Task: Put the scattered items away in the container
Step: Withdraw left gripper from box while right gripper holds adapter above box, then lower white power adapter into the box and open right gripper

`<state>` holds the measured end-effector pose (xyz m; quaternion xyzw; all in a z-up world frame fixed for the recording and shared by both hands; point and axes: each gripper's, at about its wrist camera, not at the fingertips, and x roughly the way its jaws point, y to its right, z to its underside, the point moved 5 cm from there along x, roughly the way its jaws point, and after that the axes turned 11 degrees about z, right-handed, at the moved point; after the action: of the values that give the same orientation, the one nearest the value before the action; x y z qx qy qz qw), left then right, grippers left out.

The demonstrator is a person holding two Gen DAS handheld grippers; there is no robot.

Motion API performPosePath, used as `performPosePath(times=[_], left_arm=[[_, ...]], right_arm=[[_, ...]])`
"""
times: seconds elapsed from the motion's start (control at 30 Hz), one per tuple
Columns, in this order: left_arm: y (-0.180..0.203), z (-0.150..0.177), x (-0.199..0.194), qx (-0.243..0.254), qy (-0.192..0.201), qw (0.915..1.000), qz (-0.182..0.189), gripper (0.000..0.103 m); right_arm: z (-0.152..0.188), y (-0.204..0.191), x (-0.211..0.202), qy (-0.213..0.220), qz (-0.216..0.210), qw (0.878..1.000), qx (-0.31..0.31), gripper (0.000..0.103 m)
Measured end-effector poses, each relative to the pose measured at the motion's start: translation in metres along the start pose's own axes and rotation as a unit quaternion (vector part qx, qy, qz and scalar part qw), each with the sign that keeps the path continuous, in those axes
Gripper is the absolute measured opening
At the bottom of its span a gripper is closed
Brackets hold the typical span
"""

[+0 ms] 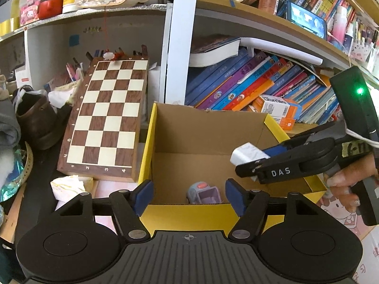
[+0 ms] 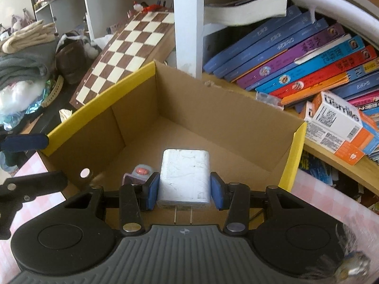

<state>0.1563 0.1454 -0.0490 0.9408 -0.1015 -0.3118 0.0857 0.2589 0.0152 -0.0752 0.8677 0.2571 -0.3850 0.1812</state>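
Your right gripper (image 2: 184, 188) is clamped on a white plug-in charger (image 2: 184, 176), blue pads pressing its two sides, the metal prongs pointing back toward the camera. It hangs over the cardboard box (image 2: 236, 118), the one with yellow outer walls and plain brown inside. In the left wrist view that same right gripper (image 1: 248, 163) comes in from the right, above the box's right wall, with the charger (image 1: 246, 155) sticking out past the tips. Your hand (image 1: 348, 182) wraps the grip behind it.

Your left gripper (image 1: 187, 195) stands apart with nothing between its blue pads; it sits at the near yellow wall of the box (image 1: 189, 213). No earlier frame, so only the gap is told: moderately wide, empty.

Already inside the box, on the floor near the front wall: a small lilac and grey toy with an orange-pink button (image 1: 204, 193). In the right wrist view the toy (image 2: 139, 174) shows just left of the charger, partly hidden by the left pad.

Around the box: a chessboard (image 1: 106, 118) leaning behind it on the left, slanted books (image 1: 260, 82) on the shelf behind, an orange and white carton (image 2: 341, 120) to the right, a crumpled tissue (image 1: 68, 185) left of the box.
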Motion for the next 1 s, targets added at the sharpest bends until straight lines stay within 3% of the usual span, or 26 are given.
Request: performPosePath(times=[0.7,0.73,0.8,1.0], left_arm=[[0.001,-0.002,-0.007,-0.004,0.010,0.9999,0.001,0.069],[0.002,-0.002,-0.008,-0.003,0.011,0.9999,0.001,0.069],[0.003,-0.003,-0.011,-0.001,0.015,0.9999,0.001,0.069],[0.006,-0.004,-0.017,0.001,0.021,0.9998,0.000,0.070]], right_arm=[[0.009,-0.002,0.001,-0.014,0.005,1.000,0.004,0.043],[0.008,-0.002,-0.002,-0.010,0.005,1.000,0.005,0.044],[0.007,-0.001,-0.007,-0.002,0.006,1.000,0.006,0.056],[-0.001,0.000,-0.026,0.027,0.014,1.000,-0.001,0.057]])
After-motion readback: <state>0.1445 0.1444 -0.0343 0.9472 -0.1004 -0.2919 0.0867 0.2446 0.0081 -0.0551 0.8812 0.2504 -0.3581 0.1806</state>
